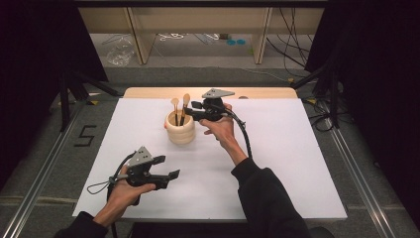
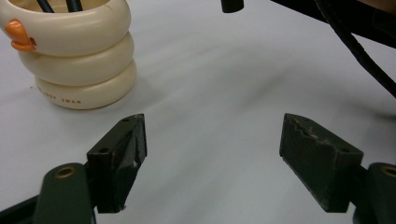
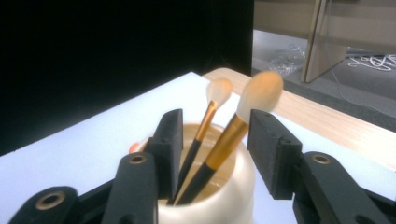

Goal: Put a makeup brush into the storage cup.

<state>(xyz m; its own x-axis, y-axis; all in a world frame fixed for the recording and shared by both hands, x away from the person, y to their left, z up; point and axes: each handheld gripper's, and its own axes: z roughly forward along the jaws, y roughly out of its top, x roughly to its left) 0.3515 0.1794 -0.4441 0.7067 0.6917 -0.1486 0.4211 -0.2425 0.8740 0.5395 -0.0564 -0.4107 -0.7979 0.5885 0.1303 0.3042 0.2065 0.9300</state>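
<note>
Two brushes (image 3: 219, 140) stand tilted in the cream ringed cup (image 1: 180, 130), mid-worktop (image 1: 277, 163). Right claw (image 3: 215, 140) part-open over the cup – brushes between its pads, not pinched. Left claw (image 1: 166, 167) wide open, holding nothing, near worktop's front-left.

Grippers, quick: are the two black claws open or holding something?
Left gripper: open, holding nothing, over the white table.
Right gripper: open, pads off the two gold-and-black makeup brushes standing between its jaws in the cream ringed cup.
</note>
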